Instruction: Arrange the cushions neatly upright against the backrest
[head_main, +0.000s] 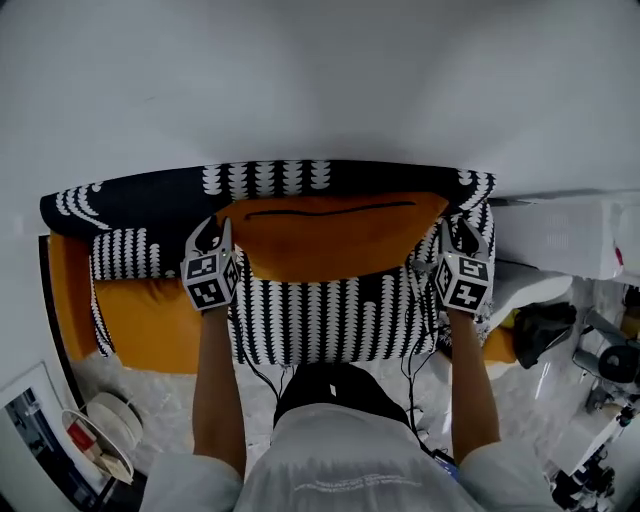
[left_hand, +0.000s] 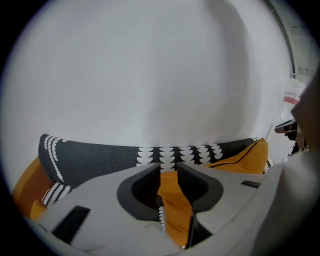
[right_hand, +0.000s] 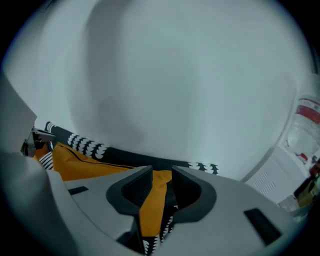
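An orange cushion (head_main: 330, 235) with a dark zip along its top stands against the sofa's backrest (head_main: 150, 195), which is draped in a black cover with white marks. My left gripper (head_main: 212, 230) is at the cushion's left end and my right gripper (head_main: 462, 232) at its right end. In the left gripper view the jaws (left_hand: 168, 167) stand slightly apart with an orange corner of the cushion (left_hand: 175, 210) lying between them. The right gripper view shows the same: its jaws (right_hand: 161, 172) are parted around the other orange corner (right_hand: 152, 205). The striped seat cover (head_main: 330, 320) lies below the cushion.
A white wall rises right behind the backrest. The sofa's orange seat (head_main: 150, 325) shows at the left. A white unit (head_main: 570, 235) and a dark object (head_main: 540, 325) stand to the right of the sofa. A white spool (head_main: 112, 420) sits on the floor at the lower left.
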